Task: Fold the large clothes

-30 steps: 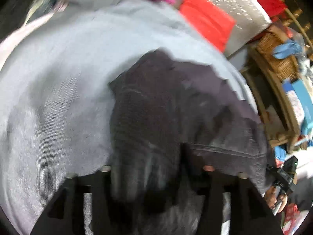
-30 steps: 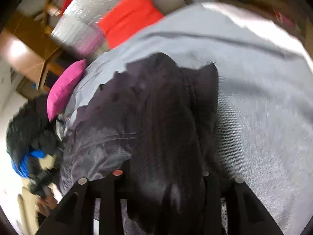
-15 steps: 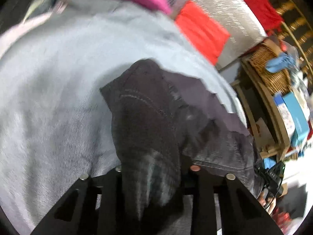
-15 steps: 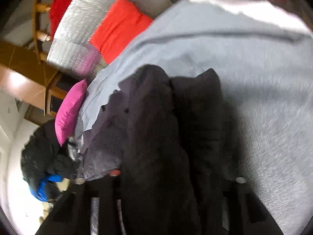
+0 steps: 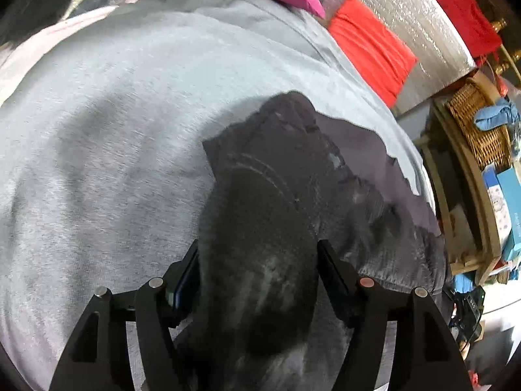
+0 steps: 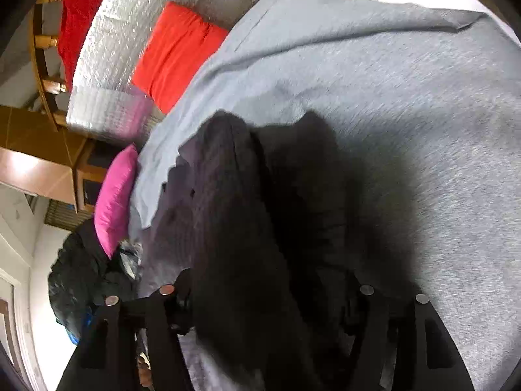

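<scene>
Two grippers, left point(image 5: 257, 260) and right point(image 6: 270, 290), each clamping the dark garment point(image 5: 293, 176) (I am keeping both edges level over the grey sheet point(image 5: 114, 130)).

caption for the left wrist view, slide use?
Left gripper clamps a bunched dark garment above a grey sheet.

You won't find any text you can read in either view. In the left wrist view, the blue box point(image 5: 509, 208) on the shelf, just below the wicker basket point(image 5: 478, 123), carries a line of pale lettering along its side, but it is too small and blurred to make out. The patterned white box point(image 5: 496, 202) touching it on its left shows only small marks, not legible words. The right wrist view shows no lettering at all.
</scene>
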A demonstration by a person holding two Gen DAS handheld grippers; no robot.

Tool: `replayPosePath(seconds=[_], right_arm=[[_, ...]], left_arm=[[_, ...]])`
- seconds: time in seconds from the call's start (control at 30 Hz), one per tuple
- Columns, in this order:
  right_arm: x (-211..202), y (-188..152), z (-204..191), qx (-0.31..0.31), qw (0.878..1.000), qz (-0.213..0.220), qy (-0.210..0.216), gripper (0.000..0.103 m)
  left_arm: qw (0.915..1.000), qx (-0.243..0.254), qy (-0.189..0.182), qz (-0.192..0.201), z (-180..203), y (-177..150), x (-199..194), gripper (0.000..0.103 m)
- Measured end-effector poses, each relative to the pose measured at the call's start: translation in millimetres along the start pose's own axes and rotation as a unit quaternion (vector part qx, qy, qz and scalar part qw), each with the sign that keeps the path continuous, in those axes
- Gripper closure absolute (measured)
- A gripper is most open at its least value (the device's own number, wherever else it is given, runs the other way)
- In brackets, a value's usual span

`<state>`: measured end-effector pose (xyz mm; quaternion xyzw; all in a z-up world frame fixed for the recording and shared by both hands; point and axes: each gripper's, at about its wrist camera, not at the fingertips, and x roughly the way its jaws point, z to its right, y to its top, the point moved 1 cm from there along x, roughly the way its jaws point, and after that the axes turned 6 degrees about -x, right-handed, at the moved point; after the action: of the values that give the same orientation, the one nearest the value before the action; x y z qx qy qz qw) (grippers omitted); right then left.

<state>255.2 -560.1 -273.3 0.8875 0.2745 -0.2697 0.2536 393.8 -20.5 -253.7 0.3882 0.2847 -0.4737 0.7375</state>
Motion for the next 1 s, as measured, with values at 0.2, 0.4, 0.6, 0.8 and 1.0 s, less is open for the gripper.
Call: replayPosePath(seconds=[0.2,0.4,0.6,0.8,1.0], right_arm=[[-28,0,12,0.006,0.999,0.035,0.006,0.033],[-15,-15,13,-0.012,1.000,0.002,-0.019,0.032],[-32,-26,-21,-0.097,0.992,0.065,-0.041,0.064],[-19,-28,-16,-0.092,0.988,0.047,-0.111,0.035],[-87,-51,-25,-0.080,0.980,0.165,-0.074,0.031]], left_arm=[[0.9999,-0.008,-0.003,0.008,-19,-13,-24,0.033],[0.9996,-0.001,-0.003,0.027,-12,-33,-25,0.039],[0.9982,0.015,-0.022,0.054,2,-35,-30,0.069],[0.9994,0.006,0.012,0.031,-4,-31,-9,0.040],[0.9970,-0.032,0.029,0.065,-12,-36,-38,0.033]])
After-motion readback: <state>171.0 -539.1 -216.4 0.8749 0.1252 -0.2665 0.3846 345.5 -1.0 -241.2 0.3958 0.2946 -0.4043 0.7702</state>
